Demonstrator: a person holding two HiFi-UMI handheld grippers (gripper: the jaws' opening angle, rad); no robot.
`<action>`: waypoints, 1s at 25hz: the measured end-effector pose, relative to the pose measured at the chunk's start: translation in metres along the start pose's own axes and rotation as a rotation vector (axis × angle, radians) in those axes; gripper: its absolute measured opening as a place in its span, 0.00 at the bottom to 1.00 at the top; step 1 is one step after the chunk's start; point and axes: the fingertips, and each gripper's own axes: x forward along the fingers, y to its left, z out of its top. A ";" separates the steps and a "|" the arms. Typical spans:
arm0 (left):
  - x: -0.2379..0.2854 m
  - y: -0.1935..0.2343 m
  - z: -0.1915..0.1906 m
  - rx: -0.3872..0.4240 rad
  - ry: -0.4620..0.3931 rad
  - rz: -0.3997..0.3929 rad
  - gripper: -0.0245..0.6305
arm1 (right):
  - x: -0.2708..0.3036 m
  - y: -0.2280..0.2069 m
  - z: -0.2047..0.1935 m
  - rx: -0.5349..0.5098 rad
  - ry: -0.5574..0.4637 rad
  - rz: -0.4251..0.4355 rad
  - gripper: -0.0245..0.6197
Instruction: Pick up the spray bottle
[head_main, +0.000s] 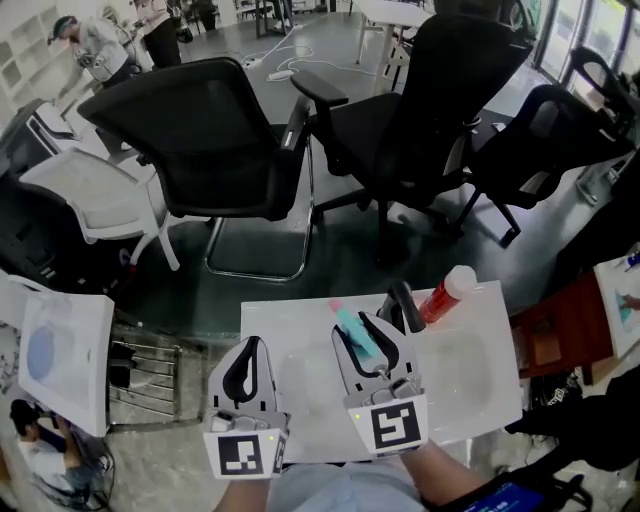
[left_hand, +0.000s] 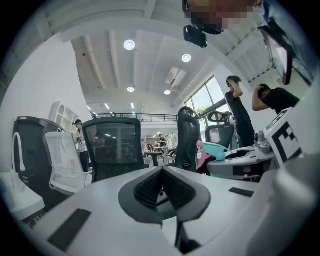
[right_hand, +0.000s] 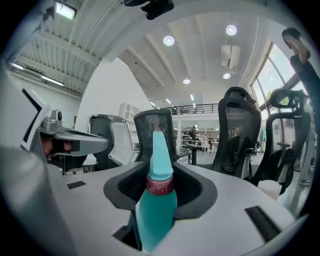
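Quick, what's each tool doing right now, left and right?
Left tool: closed, nothing between its jaws.
Right tool: closed on the teal spray bottle.

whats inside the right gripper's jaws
A teal spray bottle with a dark red collar stands between the right gripper's jaws, its nozzle sticking out past them. The gripper covers its lower body, so its base cannot be seen.
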 end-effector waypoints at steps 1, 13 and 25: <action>-0.003 -0.002 0.004 0.003 -0.007 0.001 0.06 | -0.005 -0.001 0.005 0.003 -0.012 -0.003 0.28; -0.027 -0.031 0.022 0.043 -0.049 -0.015 0.06 | -0.051 -0.014 0.034 0.004 -0.082 -0.027 0.28; -0.033 -0.043 0.032 0.052 -0.077 -0.028 0.06 | -0.065 -0.021 0.040 -0.016 -0.104 -0.048 0.28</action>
